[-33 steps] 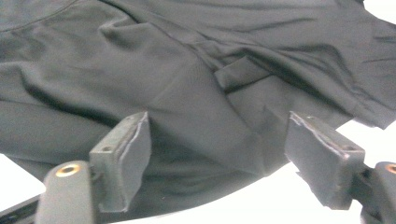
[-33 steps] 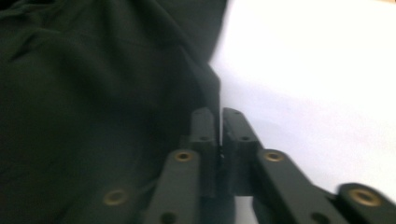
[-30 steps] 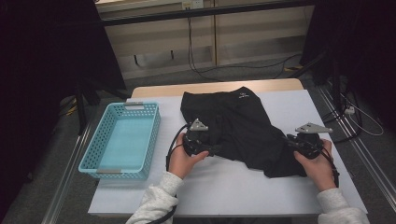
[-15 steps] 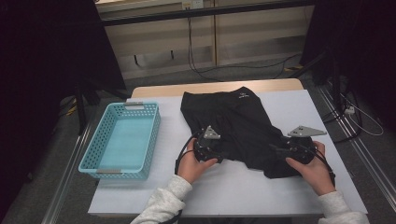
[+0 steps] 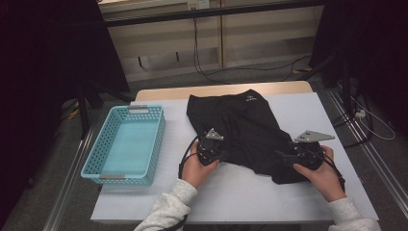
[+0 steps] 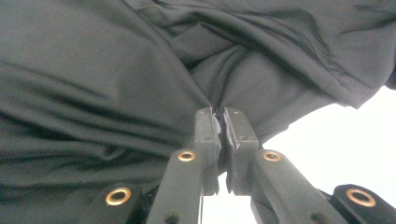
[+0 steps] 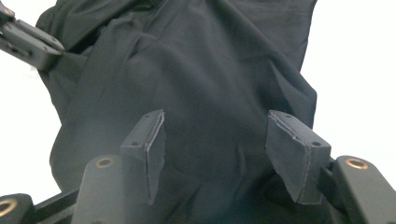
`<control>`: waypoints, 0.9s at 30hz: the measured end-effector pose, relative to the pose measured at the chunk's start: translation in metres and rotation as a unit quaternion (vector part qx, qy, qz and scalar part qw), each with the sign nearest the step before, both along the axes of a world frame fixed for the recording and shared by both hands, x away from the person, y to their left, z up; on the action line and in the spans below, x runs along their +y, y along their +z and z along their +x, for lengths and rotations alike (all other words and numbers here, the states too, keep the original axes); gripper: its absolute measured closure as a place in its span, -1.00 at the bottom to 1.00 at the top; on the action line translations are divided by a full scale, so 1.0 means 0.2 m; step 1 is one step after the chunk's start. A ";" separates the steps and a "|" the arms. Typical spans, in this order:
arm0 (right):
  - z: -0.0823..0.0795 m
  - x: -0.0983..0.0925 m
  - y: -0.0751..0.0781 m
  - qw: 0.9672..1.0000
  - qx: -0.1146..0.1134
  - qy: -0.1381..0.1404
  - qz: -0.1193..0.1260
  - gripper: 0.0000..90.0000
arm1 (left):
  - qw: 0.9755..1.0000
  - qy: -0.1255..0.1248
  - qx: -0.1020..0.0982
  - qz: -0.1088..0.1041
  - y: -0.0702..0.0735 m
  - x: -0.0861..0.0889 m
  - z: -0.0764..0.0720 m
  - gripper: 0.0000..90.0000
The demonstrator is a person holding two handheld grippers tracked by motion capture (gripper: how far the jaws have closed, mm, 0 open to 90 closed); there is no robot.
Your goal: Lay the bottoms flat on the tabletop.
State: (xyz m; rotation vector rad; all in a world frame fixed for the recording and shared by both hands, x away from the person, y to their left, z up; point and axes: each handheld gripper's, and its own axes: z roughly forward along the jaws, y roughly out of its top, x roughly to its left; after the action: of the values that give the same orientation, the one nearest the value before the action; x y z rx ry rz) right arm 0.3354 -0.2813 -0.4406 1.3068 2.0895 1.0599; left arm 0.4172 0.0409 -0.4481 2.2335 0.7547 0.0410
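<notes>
A black garment point(image 5: 240, 125) lies spread on the white table point(image 5: 231, 197), its near edge bunched. My left gripper point(image 5: 222, 154) sits at the garment's near left edge. Its jaws have just been closing and are now shut on a pinched fold of the cloth point(image 6: 116, 70), with the left gripper point(image 6: 219, 114) gathering creases toward its tips. My right gripper point(image 5: 283, 158) rests at the near right corner of the garment. Its jaws have just been opening, and the right gripper point(image 7: 217, 119) stands open with the cloth point(image 7: 210, 60) lying under and between the pads, which do not press on it. The left gripper point(image 7: 32, 42) also shows farther off.
A light blue plastic basket point(image 5: 98, 144) stands at the table's left side with nothing in it. Bare white table lies in front of the garment and to its right. Cables and dark stands are on the floor beyond the table.
Both hands have shifted slightly inward along the garment's near edge. The left gripper's jaws have closed on the cloth, which now bunches at them.
</notes>
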 end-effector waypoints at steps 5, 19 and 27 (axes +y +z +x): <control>0.00 -0.05 0.00 1.000 -0.002 -0.014 0.003 -0.15 | 0.999 0.028 0.004 -0.019 0.08 0.12 0.05 0.90; -0.01 -0.02 0.00 1.000 0.008 0.002 0.014 -0.07 | 0.997 0.073 -0.021 -0.018 0.17 0.27 0.10 0.90; -0.01 0.10 -0.03 0.999 0.023 0.042 0.014 -0.01 | 0.995 0.092 -0.040 -0.024 0.19 0.33 0.10 0.88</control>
State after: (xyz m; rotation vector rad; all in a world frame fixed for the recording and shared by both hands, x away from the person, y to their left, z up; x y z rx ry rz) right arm 0.3336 -0.2609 -0.4470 1.2786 2.1886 1.1064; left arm 0.4377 0.1059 -0.4094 2.0982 0.9068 0.1986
